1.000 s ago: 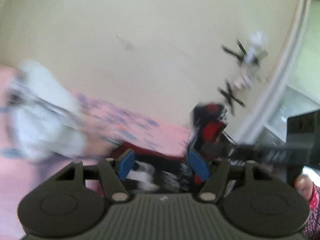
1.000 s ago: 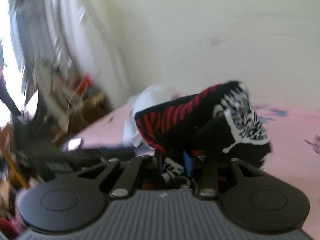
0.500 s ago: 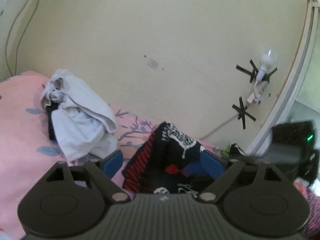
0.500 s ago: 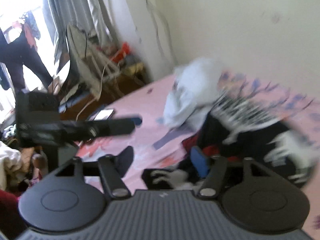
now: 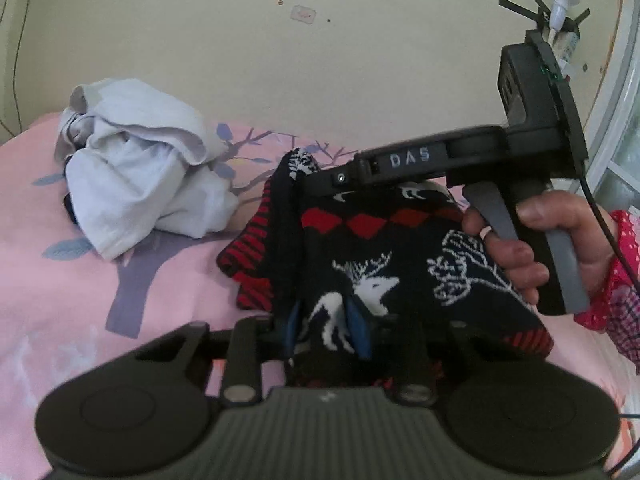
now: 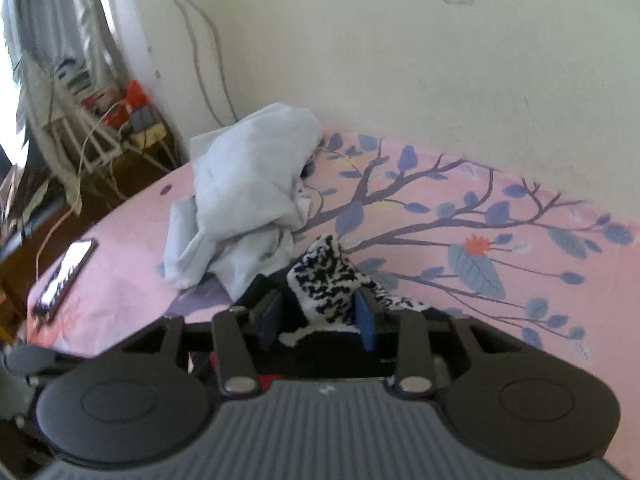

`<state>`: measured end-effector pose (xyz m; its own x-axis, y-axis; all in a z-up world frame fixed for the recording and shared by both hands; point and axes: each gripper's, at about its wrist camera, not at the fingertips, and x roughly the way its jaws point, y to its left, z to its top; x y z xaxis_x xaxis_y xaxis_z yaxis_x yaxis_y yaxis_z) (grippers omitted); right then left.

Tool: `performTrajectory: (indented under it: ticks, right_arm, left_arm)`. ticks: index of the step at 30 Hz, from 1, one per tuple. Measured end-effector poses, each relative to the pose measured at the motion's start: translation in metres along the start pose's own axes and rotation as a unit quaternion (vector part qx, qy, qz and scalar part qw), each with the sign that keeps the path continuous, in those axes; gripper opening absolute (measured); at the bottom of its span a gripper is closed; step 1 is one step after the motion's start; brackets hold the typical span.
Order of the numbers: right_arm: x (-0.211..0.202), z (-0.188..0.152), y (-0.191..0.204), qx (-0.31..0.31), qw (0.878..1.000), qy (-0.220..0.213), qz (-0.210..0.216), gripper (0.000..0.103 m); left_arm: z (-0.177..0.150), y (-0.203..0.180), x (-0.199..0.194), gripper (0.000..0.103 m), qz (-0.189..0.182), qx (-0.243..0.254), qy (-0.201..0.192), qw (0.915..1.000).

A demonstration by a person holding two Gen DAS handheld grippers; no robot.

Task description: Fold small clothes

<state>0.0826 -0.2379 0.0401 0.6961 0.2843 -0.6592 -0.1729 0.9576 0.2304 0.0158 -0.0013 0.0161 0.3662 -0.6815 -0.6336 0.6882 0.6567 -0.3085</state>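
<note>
A small black sweater [image 5: 372, 256] with red diamonds and white reindeer lies on the pink bed sheet [image 5: 60, 300]. My left gripper [image 5: 326, 322] is shut on its near edge. My right gripper [image 6: 318, 316] is shut on a black-and-white knitted part of the sweater [image 6: 326, 276]. In the left wrist view the right gripper's body [image 5: 440, 160] reaches over the sweater, held by a hand [image 5: 532, 236], with its fingertips hidden behind the raised cloth.
A crumpled pale blue garment [image 5: 140, 176] lies on the sheet to the left, also in the right wrist view [image 6: 248, 196]. A phone [image 6: 66, 272] lies near the bed's left edge. A cluttered stand with cables [image 6: 116, 124] is beyond the bed. A wall is behind.
Both grippers were open half a second ago and have shut on the sweater. The right gripper has come in over the sweater in the left wrist view.
</note>
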Motion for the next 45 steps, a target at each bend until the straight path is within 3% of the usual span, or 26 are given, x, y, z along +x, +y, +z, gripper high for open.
performTrajectory:
  ticks: [5,7,9,11,12,13,18,21,26,34,45]
  right_arm:
    - [-0.008,-0.011,0.007,-0.02,1.0,-0.022,-0.007,0.028]
    - [-0.018,-0.014,0.005,-0.003,0.999,-0.041,0.007,0.038]
    - [-0.037,-0.017,0.008,0.014,0.998,-0.065,0.021,0.059]
    - [-0.068,-0.029,0.01,0.026,0.994,-0.108,0.015,0.064]
    - [-0.082,-0.036,0.011,0.028,0.992,-0.124,0.007,0.064]
    - [-0.094,-0.044,0.01,0.034,0.99,-0.138,-0.001,0.064]
    - [-0.134,-0.095,-0.001,0.101,0.983,-0.148,-0.049,0.069]
    - [-0.149,-0.13,-0.001,0.131,0.979,-0.149,-0.054,0.078]
    - [-0.154,-0.17,-0.005,0.169,0.976,-0.126,-0.051,0.078]
    - [-0.145,-0.195,-0.015,0.218,0.969,-0.114,-0.019,0.082]
    - [-0.147,-0.205,-0.015,0.196,0.97,-0.141,-0.011,0.086]
  left_arm:
    - [0.001,-0.006,0.003,0.037,0.018,0.008,0.012,0.9997]
    - [0.006,-0.005,0.002,0.048,0.024,0.005,0.019,0.9995]
    - [0.01,-0.006,-0.003,0.06,0.035,0.007,0.017,0.9992]
    - [0.014,-0.006,-0.008,0.067,0.054,0.013,0.006,0.9985]
    - [0.016,-0.007,-0.011,0.079,0.064,0.015,0.001,0.9978]
    - [0.018,-0.009,-0.013,0.084,0.075,0.017,-0.004,0.997]
    - [0.02,-0.022,-0.008,0.087,0.128,0.035,-0.005,0.9911]
    - [0.014,-0.03,-0.005,0.087,0.142,0.043,0.0,0.9889]
    - [0.006,-0.033,-0.004,0.089,0.155,0.041,0.006,0.987]
    - [0.002,-0.032,-0.011,0.095,0.173,0.033,0.011,0.9843]
    - [-0.004,-0.027,-0.01,0.103,0.182,0.018,0.013,0.9831]
